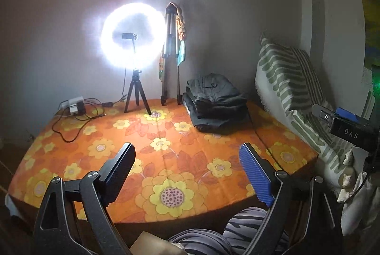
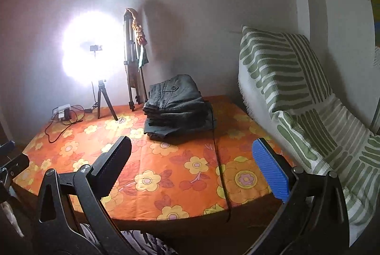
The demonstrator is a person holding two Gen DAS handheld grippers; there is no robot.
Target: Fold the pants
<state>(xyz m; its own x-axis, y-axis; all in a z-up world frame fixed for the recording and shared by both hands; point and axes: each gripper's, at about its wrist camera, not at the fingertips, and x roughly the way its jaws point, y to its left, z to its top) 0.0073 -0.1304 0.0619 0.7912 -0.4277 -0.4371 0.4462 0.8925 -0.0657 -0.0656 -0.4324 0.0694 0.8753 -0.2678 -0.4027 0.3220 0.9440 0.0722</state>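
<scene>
Dark pants (image 2: 175, 108) sit folded in a stack at the far side of the tabletop (image 2: 166, 174), on the orange flowered cloth. Both the left tongs (image 1: 187, 160) and right tongs (image 2: 192, 155) are spread wide with nothing in them, well short of the stack. A black cable (image 2: 220, 172) runs from the stack toward the near edge. Ring light (image 1: 133, 41), folded tripod (image 1: 169, 53) and a charger (image 1: 73, 105) stand at the back, and a striped cushion (image 2: 296, 89) is off to the right.

It looks like a room in a home: a bed (image 1: 71, 136) under an orange flowered sheet fills the near space, a green-striped pillow (image 2: 285, 70) leans on the right wall, and a lit ring light (image 1: 133, 39) on a small tripod stands far left.
</scene>
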